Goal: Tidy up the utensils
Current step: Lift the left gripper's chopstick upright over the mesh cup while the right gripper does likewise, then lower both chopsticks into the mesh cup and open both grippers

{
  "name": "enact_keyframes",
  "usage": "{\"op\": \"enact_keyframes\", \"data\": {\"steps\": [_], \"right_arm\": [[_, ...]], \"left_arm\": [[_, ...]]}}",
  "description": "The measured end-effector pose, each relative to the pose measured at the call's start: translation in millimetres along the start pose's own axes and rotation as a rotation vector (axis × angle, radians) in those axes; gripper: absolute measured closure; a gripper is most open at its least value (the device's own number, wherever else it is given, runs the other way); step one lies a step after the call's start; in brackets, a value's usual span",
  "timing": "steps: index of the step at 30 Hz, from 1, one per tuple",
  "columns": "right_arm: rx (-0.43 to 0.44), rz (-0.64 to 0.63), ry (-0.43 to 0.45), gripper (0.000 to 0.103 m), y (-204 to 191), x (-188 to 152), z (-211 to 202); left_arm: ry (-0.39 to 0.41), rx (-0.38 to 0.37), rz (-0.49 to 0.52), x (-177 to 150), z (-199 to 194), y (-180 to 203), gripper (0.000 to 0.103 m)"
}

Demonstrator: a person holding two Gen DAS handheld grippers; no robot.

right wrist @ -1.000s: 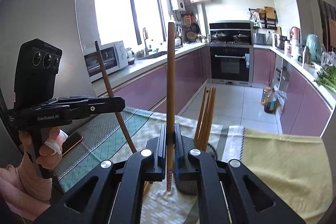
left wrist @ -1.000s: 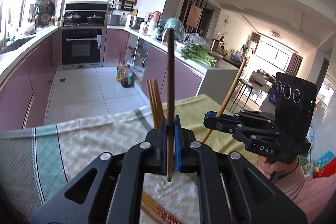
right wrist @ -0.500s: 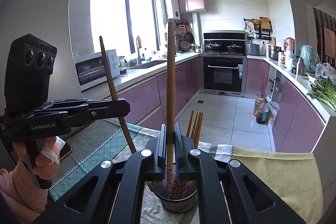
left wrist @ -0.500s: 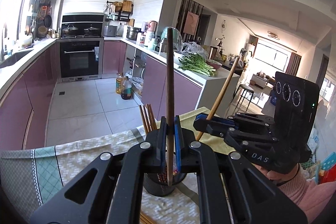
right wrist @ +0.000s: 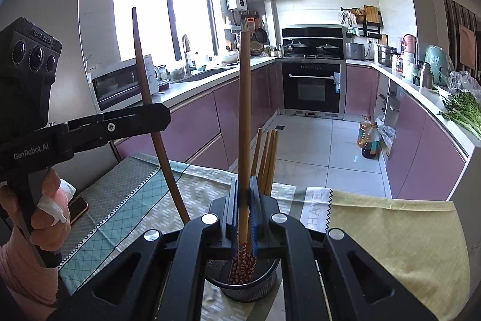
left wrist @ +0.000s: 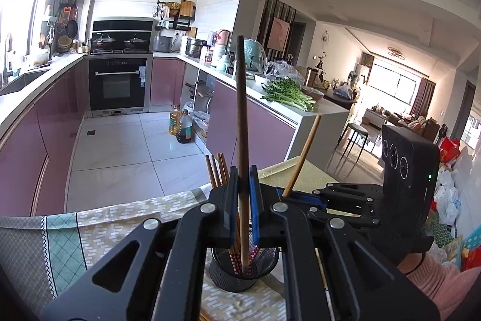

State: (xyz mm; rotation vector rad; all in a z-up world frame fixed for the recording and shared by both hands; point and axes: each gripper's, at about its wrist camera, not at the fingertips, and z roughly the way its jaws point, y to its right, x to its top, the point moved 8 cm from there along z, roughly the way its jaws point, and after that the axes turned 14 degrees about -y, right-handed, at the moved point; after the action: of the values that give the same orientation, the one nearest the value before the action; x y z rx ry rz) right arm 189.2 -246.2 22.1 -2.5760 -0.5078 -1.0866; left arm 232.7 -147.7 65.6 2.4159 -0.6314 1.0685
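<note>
While the left gripper [left wrist: 243, 197] is pinching a dark chopstick [left wrist: 241, 116] upright between its closed fingers [left wrist: 255, 200], the lower end of that stick is dipping into the black mesh cup [left wrist: 240, 276] just below the fingertips. Behind the fingers, several lighter chopsticks [left wrist: 217, 170] are standing in the same cup, which is sitting on a patterned tablecloth [left wrist: 99, 227]. To the right of the fingers, the right gripper [right wrist: 244, 200] is clamping a tan chopstick [right wrist: 245, 110] upright, its patterned lower end reaching down into the cup [right wrist: 240, 288]. Beyond those fingers to the right, a yellow cloth [right wrist: 399, 239] is covering the table, and a phone [right wrist: 78, 208] is lying far left.
</note>
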Motion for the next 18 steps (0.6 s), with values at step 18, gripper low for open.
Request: {"op": "enact_keyframes", "data": {"steps": [18], "right_arm": [[0.016,0.032,-0.164,0.097,12,-17,36]], "left_arm": [[-0.299,0.004,0.054,-43,62,-9,0.095]]}}
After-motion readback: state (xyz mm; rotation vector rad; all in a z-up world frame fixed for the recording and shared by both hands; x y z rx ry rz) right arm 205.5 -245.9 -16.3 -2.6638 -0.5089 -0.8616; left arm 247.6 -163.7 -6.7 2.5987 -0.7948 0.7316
